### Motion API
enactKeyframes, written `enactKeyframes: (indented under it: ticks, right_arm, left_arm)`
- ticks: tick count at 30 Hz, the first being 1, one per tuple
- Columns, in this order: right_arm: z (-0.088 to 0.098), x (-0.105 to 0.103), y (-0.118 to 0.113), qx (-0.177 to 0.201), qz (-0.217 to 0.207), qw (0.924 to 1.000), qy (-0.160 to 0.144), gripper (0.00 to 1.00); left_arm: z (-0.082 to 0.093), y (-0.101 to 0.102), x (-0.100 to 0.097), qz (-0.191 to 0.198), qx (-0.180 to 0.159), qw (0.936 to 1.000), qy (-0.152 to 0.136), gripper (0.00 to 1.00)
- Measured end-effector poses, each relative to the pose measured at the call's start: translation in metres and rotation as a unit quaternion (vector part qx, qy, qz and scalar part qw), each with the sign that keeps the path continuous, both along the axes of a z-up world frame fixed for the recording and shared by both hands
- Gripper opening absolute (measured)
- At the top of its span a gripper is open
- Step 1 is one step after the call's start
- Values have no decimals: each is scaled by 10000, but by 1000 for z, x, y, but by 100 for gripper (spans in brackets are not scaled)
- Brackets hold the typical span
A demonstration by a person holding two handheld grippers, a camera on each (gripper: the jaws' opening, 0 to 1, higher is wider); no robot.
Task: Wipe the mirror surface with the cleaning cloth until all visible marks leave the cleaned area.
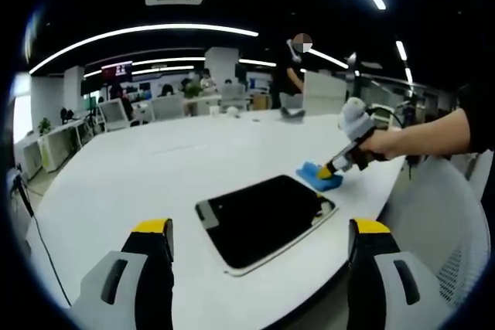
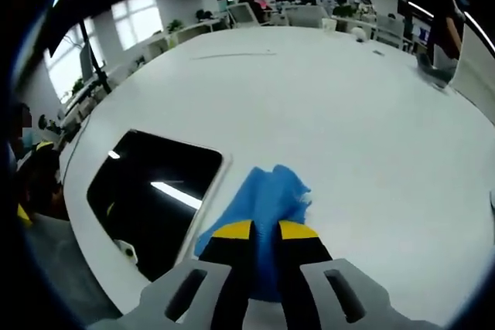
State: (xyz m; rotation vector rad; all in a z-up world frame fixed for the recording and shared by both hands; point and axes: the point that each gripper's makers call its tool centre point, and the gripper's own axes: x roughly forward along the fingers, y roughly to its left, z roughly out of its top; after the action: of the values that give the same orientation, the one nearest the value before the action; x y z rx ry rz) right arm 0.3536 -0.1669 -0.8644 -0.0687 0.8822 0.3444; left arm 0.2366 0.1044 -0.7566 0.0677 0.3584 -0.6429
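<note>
You are at the pick-up step: your right tongs [image 2: 265, 229] are pinched on the blue cloth [image 2: 267, 199], which still lies on the white surface [image 2: 325, 106] just beside the mirror [image 2: 155, 191], so wiping has not begun. Next, carry the cloth onto the glass and sweep it across any marks. The mirror [image 1: 267, 218] lies flat near the surface's near edge, its long axis running diagonally toward the cloth [image 1: 319, 176]; your left tongs [image 1: 263, 237] are spread and empty.

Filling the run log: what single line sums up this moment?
right hand-held gripper: shut on blue cloth | cloth beside mirror | left hand-held gripper: open
</note>
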Motion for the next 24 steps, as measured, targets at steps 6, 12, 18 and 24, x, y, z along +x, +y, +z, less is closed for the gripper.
enactKeyframes:
  ticks: [6,12,18,24]
  right_arm:
    - [-3,3,-2,-49,36,10000,21,6]
    - [-3,2,-1,-68,73,9999,20,6]
    - [-2,0,2,-172,154,9997,3,5]
    - [3,-3,5,-148,137,9998,28,5]
  left_arm:
    - [-2,-1,-2,-35,-22,9999,106,92]
    - [-3,-2,-2,-53,-58,9998,170,92]
    - [-4,-2,-3,-42,-65,9998,191,92]
    - [-5,-1,-3,-10,-94,9997,245,95]
